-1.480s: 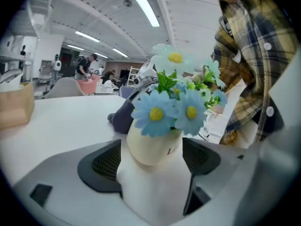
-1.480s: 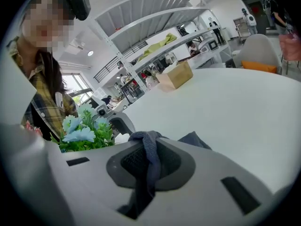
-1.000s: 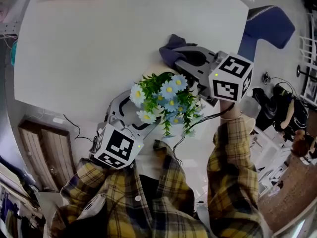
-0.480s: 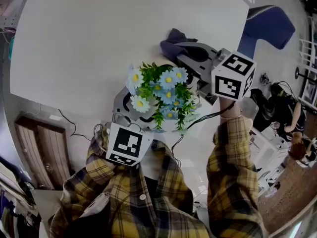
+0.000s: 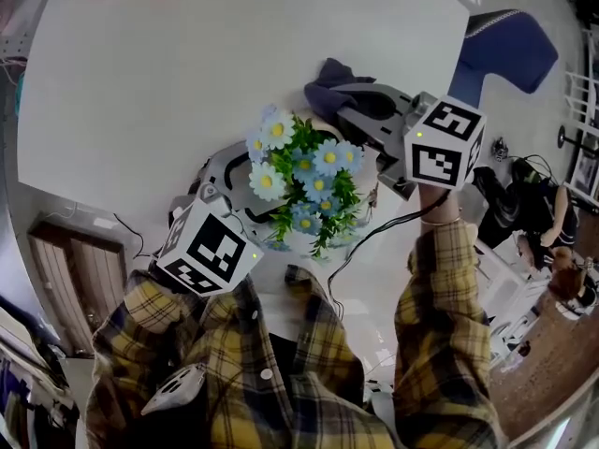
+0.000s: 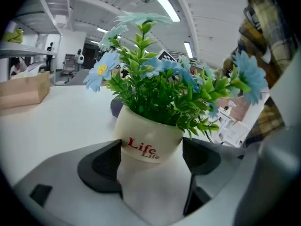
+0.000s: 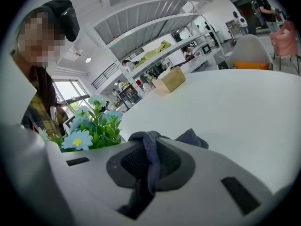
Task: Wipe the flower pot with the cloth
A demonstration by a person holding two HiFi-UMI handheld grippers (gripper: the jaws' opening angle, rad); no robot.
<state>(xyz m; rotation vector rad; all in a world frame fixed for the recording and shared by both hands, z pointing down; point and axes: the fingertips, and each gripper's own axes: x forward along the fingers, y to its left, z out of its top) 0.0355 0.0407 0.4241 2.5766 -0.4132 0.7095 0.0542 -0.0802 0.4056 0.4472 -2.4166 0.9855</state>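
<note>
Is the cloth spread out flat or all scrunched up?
Scrunched up. The cloth is bunched into a ridge, pinched between the right gripper's shut jaws, and the rest sits crumpled beyond them.

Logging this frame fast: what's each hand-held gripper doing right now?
Left hand-held gripper: closed on the flower pot.
Right hand-held gripper: closed on the cloth.

The flower pot point(image 6: 149, 142) reads "Life" in red, repeated beneath.
</note>
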